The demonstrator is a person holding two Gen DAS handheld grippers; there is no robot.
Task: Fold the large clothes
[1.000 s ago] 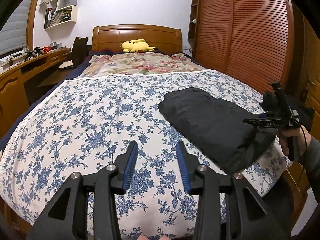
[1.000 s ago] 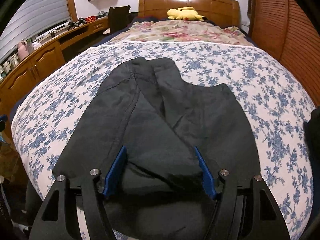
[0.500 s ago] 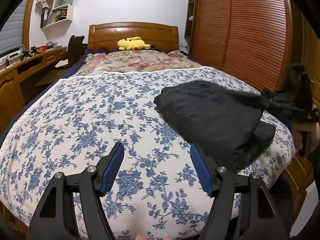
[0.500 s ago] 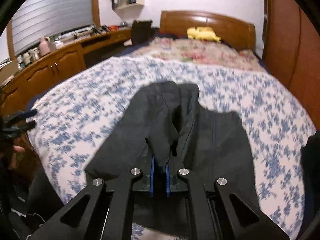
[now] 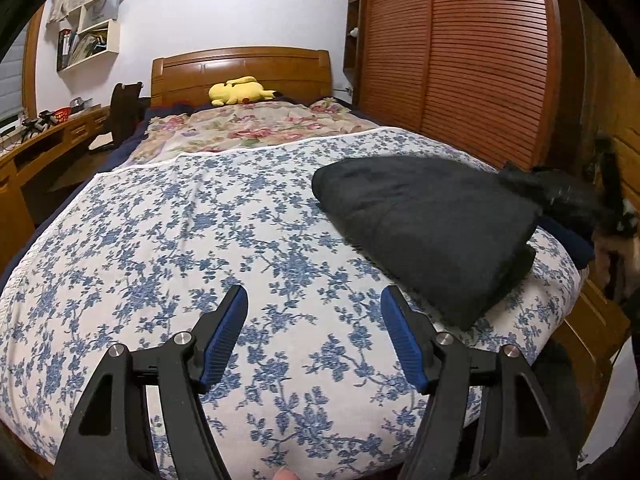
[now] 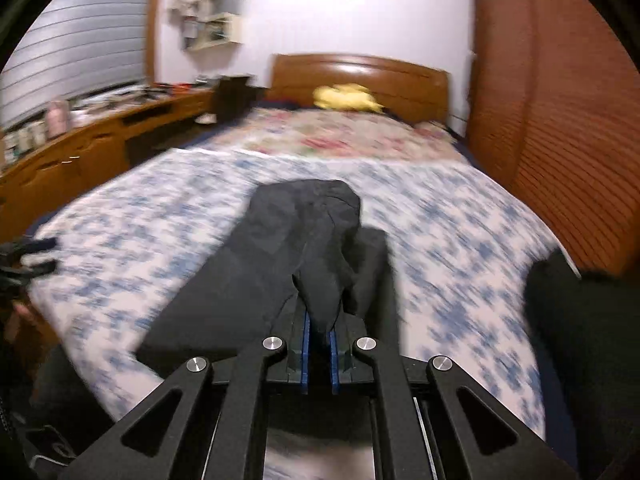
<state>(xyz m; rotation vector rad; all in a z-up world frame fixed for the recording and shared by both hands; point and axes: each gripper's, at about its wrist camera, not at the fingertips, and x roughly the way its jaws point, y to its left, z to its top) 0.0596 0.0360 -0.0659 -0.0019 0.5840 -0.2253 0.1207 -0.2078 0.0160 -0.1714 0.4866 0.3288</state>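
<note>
A folded black garment lies on the right side of the bed with the blue-flowered cover. My right gripper is shut on a bunched fold of that garment at its near edge and lifts it off the bed. In the left wrist view the right gripper is a blur at the garment's far right end. My left gripper is open and empty above the cover near the bed's foot, left of the garment. It shows at the far left of the right wrist view.
A yellow plush toy lies by the wooden headboard. A slatted wooden wardrobe stands along the right. A wooden desk with clutter runs along the left. Another dark cloth lies at the bed's right edge.
My right gripper closed on the garment's near edge and has raised and pulled it, with the view swinging. My left gripper opened wider and drew back slightly.
</note>
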